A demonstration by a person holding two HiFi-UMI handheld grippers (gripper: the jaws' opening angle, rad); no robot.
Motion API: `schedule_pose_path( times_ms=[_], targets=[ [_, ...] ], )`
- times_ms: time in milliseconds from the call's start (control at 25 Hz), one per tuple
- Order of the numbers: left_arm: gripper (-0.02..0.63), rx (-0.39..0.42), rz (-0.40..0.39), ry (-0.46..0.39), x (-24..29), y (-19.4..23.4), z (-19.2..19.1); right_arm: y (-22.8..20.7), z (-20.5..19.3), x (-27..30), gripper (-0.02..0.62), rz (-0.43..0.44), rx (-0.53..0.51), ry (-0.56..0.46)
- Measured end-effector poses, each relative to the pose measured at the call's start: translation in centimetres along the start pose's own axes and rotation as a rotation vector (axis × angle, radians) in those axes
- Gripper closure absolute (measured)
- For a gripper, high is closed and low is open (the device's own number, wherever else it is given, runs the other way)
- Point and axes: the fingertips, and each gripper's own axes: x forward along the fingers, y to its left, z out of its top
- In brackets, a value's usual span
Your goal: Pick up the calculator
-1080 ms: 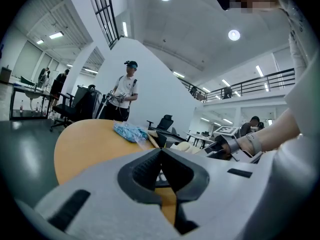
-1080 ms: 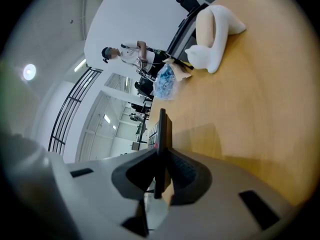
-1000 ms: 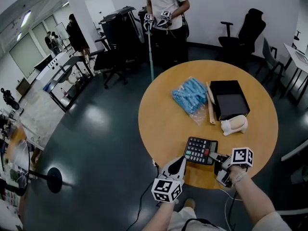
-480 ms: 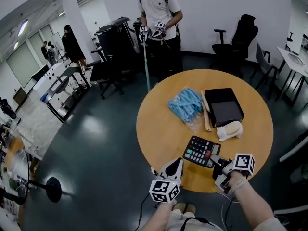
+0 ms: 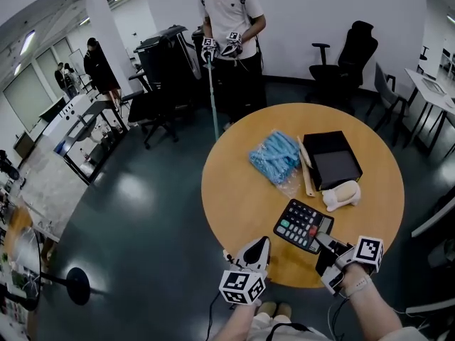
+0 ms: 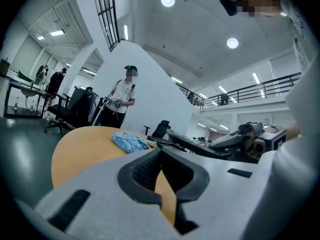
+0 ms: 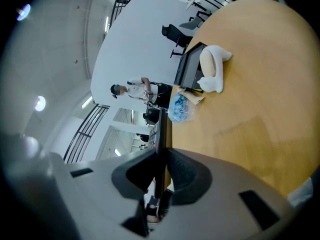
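The black calculator (image 5: 302, 224) with coloured keys hangs tilted over the near edge of the round wooden table (image 5: 242, 190). My right gripper (image 5: 323, 239) is shut on its near right edge. In the right gripper view the calculator (image 7: 162, 129) shows edge-on between the pads of the right gripper (image 7: 160, 159). My left gripper (image 5: 261, 242) is shut and holds nothing, just off the table's near rim, left of the calculator. From the left gripper view, the left gripper (image 6: 161, 164) points across the table, with the calculator (image 6: 192, 143) raised at the right.
A blue plastic bag (image 5: 276, 155), a wooden stick (image 5: 306, 169), a black open box (image 5: 333, 158) and a white and beige soft thing (image 5: 344, 195) lie farther back on the table. A person (image 5: 227, 20) with a pole stands beyond it. Office chairs (image 5: 348, 55) stand around.
My right gripper has risen with the calculator, which now sits higher and more tilted off the table. The left gripper has shifted only slightly.
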Motion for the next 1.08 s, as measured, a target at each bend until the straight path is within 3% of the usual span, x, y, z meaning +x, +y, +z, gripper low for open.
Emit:
schedule_pose_path(
  times_ms=[240,520,1080],
  targets=[
    [0.598,-0.065,0.001,-0.05,-0.8,0.5,0.9,3.4,-1.2,-1.1,0.538,0.049,0.013,-0.076],
    [0.598,-0.044,-0.06,-0.1,0.3,-1.4,3.3,4.3,-1.7,-2.1,0.538,0.101,0.138,-0.183],
    [0.598,-0.016,-0.11,-0.086,2.4,-3.7,3.5,3.3,-1.3,-1.6,0.538,0.097,0.226,-0.222]
  ],
)
